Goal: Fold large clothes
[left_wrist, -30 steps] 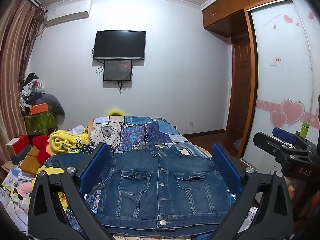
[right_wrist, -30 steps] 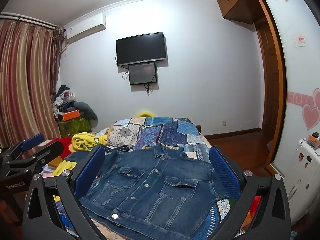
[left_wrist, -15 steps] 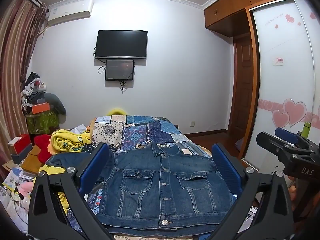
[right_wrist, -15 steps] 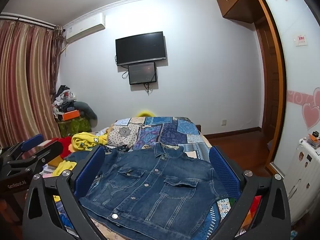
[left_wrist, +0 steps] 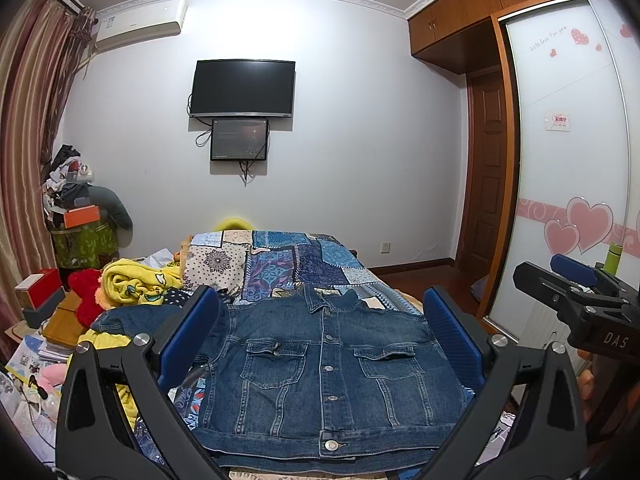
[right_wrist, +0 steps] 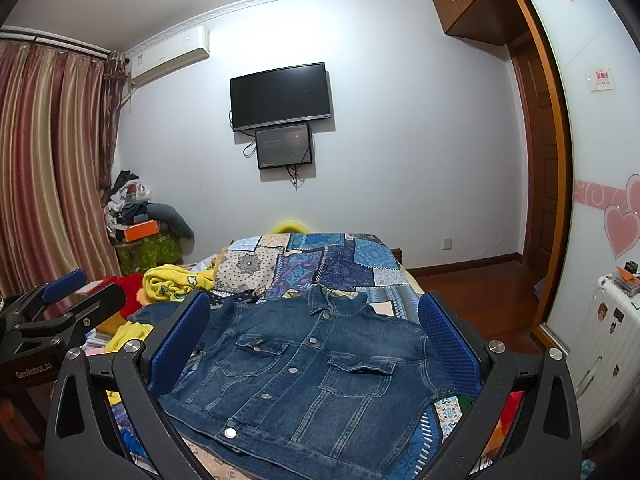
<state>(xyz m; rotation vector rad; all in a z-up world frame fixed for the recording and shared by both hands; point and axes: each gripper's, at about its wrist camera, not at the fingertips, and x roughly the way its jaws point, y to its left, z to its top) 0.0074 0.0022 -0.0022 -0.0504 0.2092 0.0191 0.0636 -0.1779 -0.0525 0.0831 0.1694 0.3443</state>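
- A denim jacket [left_wrist: 320, 372] lies front-up and buttoned on the patchwork bedspread [left_wrist: 288, 264], collar toward the wall television [left_wrist: 242, 89], hem nearest the cameras; one sleeve [left_wrist: 136, 318] trails off from the jacket body toward the yellow blanket [left_wrist: 138, 282], while the other sleeve cannot be made out.
- The left gripper [left_wrist: 320, 344] hangs above the jacket's hem side with its blue pads spread wide and nothing between them; the right gripper [right_wrist: 314, 346] is likewise released and empty, apart from the cloth.
- Seen along each tool, the jacket fills the gap between the fingers without touching either pad; the body sits squarely between the left gripper's fingers and runs skewed between the right's.
- The step in hand looks to be the approach for a first fold; doing it well likely means lowering each tool to an outer edge of the jacket, one at the shoulder seam and one at the hem corner on the same side; pinching both denim layers together; then carrying that side over the button line in one flat sweep, so the stiff fabric creases cleanly rather than bunching.
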